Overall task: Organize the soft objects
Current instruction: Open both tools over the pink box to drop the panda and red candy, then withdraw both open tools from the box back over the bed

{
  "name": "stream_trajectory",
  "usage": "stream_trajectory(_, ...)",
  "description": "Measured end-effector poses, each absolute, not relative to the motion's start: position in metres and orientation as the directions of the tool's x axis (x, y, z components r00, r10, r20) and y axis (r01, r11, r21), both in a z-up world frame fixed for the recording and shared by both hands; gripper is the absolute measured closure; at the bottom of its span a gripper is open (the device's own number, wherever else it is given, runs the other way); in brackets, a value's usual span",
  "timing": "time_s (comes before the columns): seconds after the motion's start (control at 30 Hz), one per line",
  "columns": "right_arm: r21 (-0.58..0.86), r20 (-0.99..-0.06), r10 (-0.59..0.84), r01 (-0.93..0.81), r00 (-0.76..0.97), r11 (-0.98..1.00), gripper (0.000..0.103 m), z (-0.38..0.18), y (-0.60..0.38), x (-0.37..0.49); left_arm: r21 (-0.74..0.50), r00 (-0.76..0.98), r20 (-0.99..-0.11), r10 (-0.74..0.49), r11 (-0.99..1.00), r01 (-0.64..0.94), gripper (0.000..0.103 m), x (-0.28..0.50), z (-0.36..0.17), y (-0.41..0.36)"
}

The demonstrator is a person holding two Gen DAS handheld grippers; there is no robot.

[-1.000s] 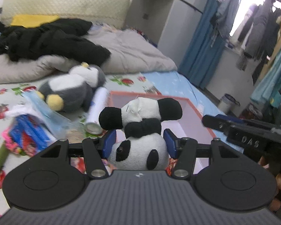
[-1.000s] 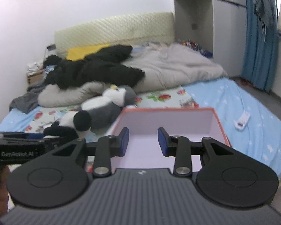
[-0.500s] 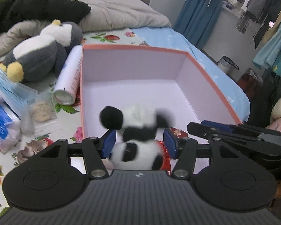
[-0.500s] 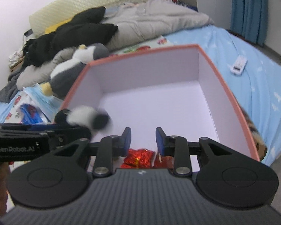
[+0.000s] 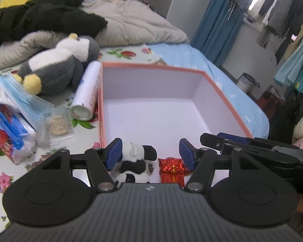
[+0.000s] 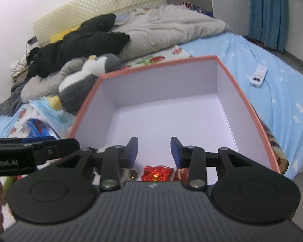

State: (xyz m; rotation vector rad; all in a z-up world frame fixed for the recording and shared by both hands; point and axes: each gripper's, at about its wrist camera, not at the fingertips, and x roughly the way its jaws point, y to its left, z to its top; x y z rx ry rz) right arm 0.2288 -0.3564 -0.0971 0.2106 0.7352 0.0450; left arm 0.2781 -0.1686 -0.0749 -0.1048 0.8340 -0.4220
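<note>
A small panda plush (image 5: pixel 135 165) lies inside the near left corner of the orange-rimmed white box (image 5: pixel 228 100), beside red foil packets (image 5: pixel 171 169). My left gripper (image 5: pixel 150 154) is open above it, its fingers apart and not touching the panda. A grey and white penguin plush (image 5: pixel 56 66) lies on the bed left of the box; it also shows in the right wrist view (image 6: pixel 84 80). My right gripper (image 6: pixel 154 149) is open and empty over the box's (image 6: pixel 252 109) near edge, above the foil packets (image 6: pixel 156 173).
A white spray can (image 5: pixel 88 88), blue face masks (image 5: pixel 24 94) and a tissue pack (image 5: pixel 6 127) lie left of the box. A grey duvet (image 5: pixel 135 24) and black clothes (image 5: pixel 40 18) fill the back. A white remote (image 6: pixel 258 75) lies on the blue sheet.
My left gripper carried the panda over the box, opened and let it go; the panda now lies on the box floor. My right gripper stayed open over the box.
</note>
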Motion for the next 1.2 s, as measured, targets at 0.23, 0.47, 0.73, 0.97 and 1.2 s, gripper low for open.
stream_trajectory(0.23,0.212,-0.603,0.138,-0.009,0.786,0.977,0.064,-0.063,-0.339,0.206,-0.240,0.664,-0.639,-0.389,0.921,0.308,0.035,0.244,-0.038,-0.140)
stream_trajectory(0.47,0.210,-0.569,0.192,-0.085,0.799,0.974,0.064,-0.039,-0.314,0.190,-0.263,0.712,-0.590,-0.380,0.925,0.275,0.035,0.214,-0.012,-0.105)
stream_trajectory(0.73,0.225,-0.535,0.275,-0.179,0.799,0.958,0.064,-0.020,-0.285,0.175,-0.230,0.769,-0.559,-0.310,0.949,0.216,0.035,0.178,0.005,-0.072)
stream_trajectory(0.97,0.229,-0.546,0.323,-0.233,0.773,0.945,0.064,-0.018,-0.264,0.158,-0.226,0.788,-0.553,-0.271,0.959,0.172,0.035,0.151,0.005,-0.048)
stream_trajectory(1.2,0.245,-0.597,0.345,-0.245,0.724,0.938,0.064,-0.037,-0.239,0.146,-0.245,0.772,-0.592,-0.232,0.964,0.102,0.035,0.128,-0.018,-0.015)
